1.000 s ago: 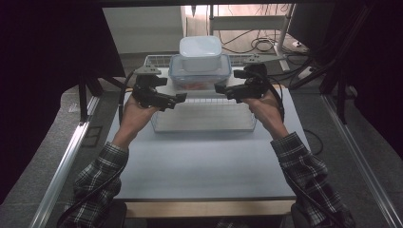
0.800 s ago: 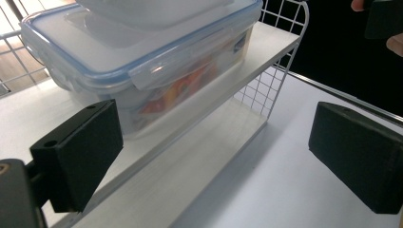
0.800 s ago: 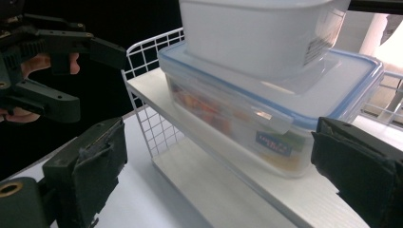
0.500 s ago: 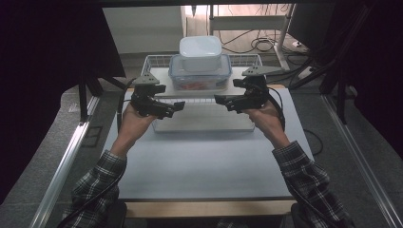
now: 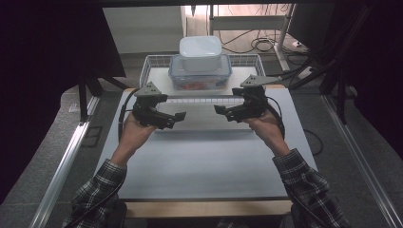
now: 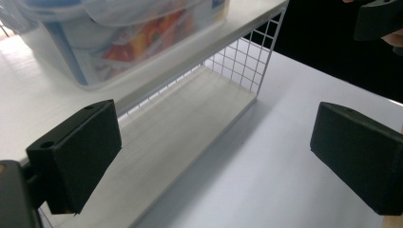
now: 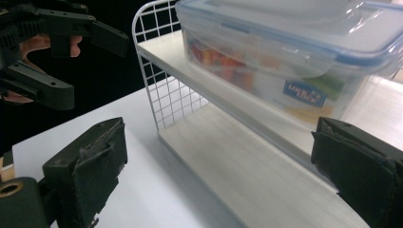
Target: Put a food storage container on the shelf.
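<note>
The left gripper [image 6: 216, 156] is being held with jaws wide apart, facing the white wire shelf [image 6: 247, 57] bearing a clear container [image 6: 119, 38].

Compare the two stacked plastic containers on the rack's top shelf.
The lower container is wider and clear, with a blue-trimmed lid and colourful contents showing through; the upper container is smaller, whitish and cloudy, so its contents cannot be made out. The lower one rests on the rack; the upper sits on its lid. Both are rounded rectangular boxes with lids on.

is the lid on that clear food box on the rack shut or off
Shut. The blue-edged lid sits flat on the clear food box atop the white wire rack, a white container stacked on it. Whether its clips are latched, cannot tell.
</note>
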`<state>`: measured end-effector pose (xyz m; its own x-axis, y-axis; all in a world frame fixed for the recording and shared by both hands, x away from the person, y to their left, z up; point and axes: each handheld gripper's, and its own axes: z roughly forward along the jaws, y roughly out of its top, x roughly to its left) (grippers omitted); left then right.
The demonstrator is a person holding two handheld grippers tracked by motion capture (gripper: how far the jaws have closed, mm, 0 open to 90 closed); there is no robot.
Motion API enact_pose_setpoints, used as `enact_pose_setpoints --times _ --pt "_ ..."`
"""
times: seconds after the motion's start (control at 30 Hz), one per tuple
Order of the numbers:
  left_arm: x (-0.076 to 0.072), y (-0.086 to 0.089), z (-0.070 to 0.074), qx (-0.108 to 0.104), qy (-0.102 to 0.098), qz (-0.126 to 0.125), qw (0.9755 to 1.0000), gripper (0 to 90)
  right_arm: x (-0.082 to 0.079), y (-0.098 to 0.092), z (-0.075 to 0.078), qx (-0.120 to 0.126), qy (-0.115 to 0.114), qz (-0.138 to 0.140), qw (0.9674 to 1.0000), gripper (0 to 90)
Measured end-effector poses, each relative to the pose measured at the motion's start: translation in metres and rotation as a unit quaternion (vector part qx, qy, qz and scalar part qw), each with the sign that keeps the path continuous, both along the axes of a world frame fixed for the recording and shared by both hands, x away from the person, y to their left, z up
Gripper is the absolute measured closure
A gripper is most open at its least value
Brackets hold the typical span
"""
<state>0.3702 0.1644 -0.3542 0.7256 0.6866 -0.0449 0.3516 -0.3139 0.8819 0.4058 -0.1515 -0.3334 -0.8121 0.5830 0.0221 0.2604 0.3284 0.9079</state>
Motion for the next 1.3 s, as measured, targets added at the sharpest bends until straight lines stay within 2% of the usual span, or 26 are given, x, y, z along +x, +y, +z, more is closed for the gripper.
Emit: enact_pose_setpoints --times 0.37,0.53,0.83,1.0,1.3 --pt "-0.009 -0.004 -0.014 0.011 0.0 -0.004 0.9999 2.5 -0.007 -0.002 -0.011 -0.001 0.005 0.006 1.0 4.7" --pt "-0.013 -0.004 -0.02 0.012 0.0 -0.004 0.9999 2.3 -0.011 -0.002 -0.019 -0.01 0.006 0.008 0.9999 3.5" --pt "-0.023 -0.007 -0.04 0.006 0.003 -0.002 1.0 1.9 -0.02 -0.002 -0.038 -0.008 0.024 0.018 0.9995 1.7" --pt "-0.029 -0.007 -0.056 0.003 0.012 0.001 0.9999 1.9 -0.022 -0.003 -0.048 -0.015 0.022 0.016 0.9995 1.7" --pt "-0.035 -0.005 -0.072 0.006 0.021 0.009 0.9997 1.9 -0.03 -0.007 -0.059 -0.014 0.019 0.013 0.9996 1.9"
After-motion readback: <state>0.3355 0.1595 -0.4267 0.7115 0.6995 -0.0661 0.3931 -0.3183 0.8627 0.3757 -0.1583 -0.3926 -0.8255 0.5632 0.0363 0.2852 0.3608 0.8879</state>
